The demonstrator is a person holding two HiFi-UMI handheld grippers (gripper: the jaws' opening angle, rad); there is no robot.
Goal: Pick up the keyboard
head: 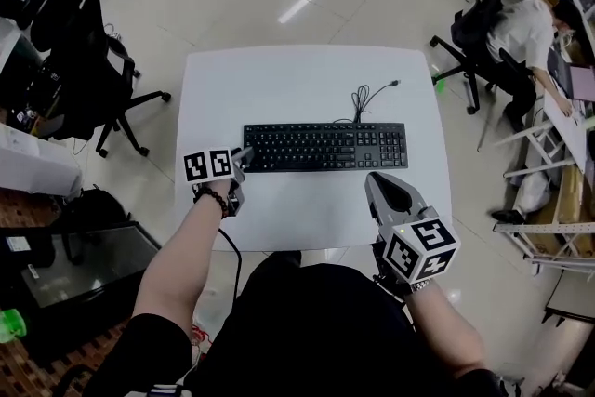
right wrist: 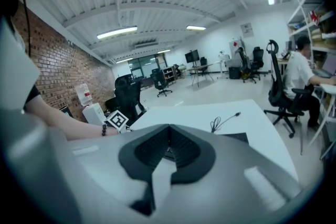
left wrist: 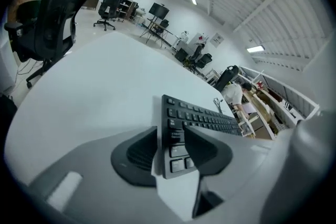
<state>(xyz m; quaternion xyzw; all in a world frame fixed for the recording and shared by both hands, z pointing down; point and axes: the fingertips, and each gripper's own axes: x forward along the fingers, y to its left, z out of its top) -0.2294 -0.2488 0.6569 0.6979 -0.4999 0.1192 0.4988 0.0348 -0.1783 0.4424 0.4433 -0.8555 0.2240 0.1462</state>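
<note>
A black keyboard (head: 325,147) lies across the middle of the white table (head: 307,74), and its cable (head: 367,94) curls away behind it. My left gripper (head: 244,155) is at the keyboard's left end. In the left gripper view the keyboard (left wrist: 207,119) has its end between the open jaws of the left gripper (left wrist: 170,139), with a strip of table showing beside one pad. My right gripper (head: 376,181) hovers just in front of the keyboard's right part. Its jaws are shut and empty (right wrist: 168,129); a corner of the keyboard (right wrist: 236,137) and the cable (right wrist: 220,122) show beyond them.
A black office chair (head: 88,42) stands left of the table. A person (head: 525,37) sits at a desk to the right, next to another chair (head: 474,23). The table's front edge (head: 307,246) is close to my body.
</note>
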